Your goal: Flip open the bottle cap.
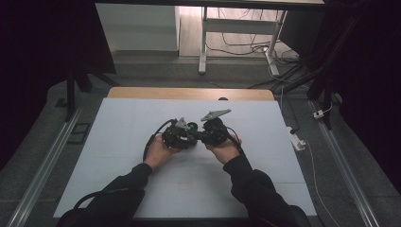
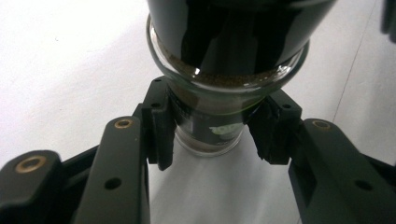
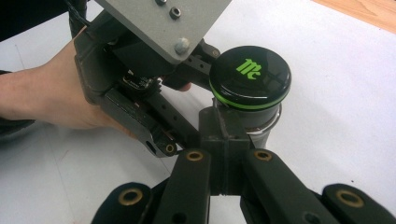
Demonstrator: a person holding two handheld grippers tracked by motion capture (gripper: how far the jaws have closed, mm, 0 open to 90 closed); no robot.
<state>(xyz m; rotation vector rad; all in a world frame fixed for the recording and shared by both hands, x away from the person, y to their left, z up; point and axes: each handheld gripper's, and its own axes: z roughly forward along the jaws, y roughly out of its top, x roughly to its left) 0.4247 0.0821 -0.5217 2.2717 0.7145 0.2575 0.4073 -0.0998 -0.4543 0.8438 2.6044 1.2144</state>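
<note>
One glass jar was recorded, held above the white table near its middle, between two grippers. One black lid with a green rim and a green mark was seen on top of the jar; brown granules were noted inside the glass below the lid. The left gripper was found clamped on the jar's body, one pad pressed to each side. The right gripper was seen with its two jaws brought together, pads closed just beside the jar under the lid's edge; nothing was seen between them. Two hands were counted, the left hand and the right hand, one on each gripper. One grey three-cornered plate was noted on the right gripper.
</note>
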